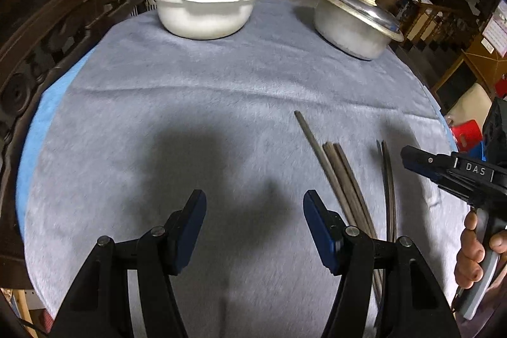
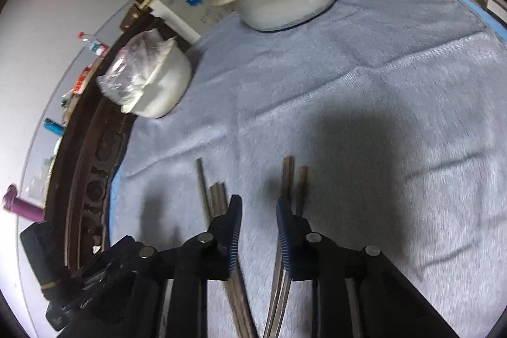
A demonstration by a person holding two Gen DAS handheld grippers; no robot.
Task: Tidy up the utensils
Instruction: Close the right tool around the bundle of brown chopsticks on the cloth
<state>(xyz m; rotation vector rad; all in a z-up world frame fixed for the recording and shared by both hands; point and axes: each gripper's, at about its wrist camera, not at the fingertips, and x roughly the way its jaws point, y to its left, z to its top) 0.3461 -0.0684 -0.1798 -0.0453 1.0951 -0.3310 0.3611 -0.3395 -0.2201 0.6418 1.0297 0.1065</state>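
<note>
Chopsticks loose on grey cloth (image 1: 221,84), both tools released.

Far: white pot (image 1: 202,18), lidded metal pot (image 1: 348,30). Chopsticks (image 1: 342,179) near right, in two bunches. My right gripper (image 2: 256,211) gapes between them; left gripper (image 1: 253,211) empty. Risk: pinching one stick scatters the others.

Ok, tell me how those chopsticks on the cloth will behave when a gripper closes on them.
The chopsticks look thin, straight and rigid, so they probably won't flex. Lying flat on the fuzzy blue cloth, they are less likely to roll, but hard to get under. Several lie bunched beside the open right gripper, so one may slip or pivot.
</note>
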